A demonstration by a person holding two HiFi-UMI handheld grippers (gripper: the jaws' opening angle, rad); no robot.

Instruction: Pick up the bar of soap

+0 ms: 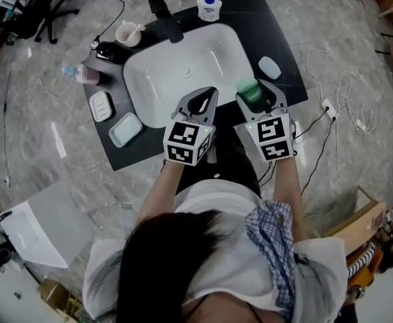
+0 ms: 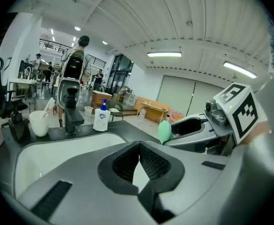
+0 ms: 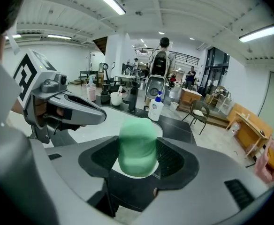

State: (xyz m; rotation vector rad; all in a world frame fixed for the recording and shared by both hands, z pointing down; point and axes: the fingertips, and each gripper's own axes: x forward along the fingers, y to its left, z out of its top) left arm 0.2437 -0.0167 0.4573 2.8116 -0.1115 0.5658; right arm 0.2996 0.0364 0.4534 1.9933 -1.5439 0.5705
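The bar of soap (image 1: 246,87) is green with rounded ends. My right gripper (image 1: 257,93) is shut on it, and it sticks out past the fingertips above the near right corner of the white sink (image 1: 157,71). In the right gripper view the soap (image 3: 137,144) sits between the ribbed pads (image 3: 171,159). My left gripper (image 1: 208,94) hangs beside it to the left, over the sink's near rim. Its jaws are shut with nothing in them, the tips meeting in the left gripper view (image 2: 139,143). That view also shows the soap (image 2: 164,131) at its right.
A black counter (image 1: 277,39) surrounds the sink, with a black faucet (image 1: 166,17), a pump bottle (image 1: 209,5), a cup (image 1: 128,33) and a pink bottle (image 1: 83,74). Two soap dishes (image 1: 101,105) (image 1: 126,129) lie left of the sink, a pale oval object (image 1: 269,67) lies right. Cables trail on the floor.
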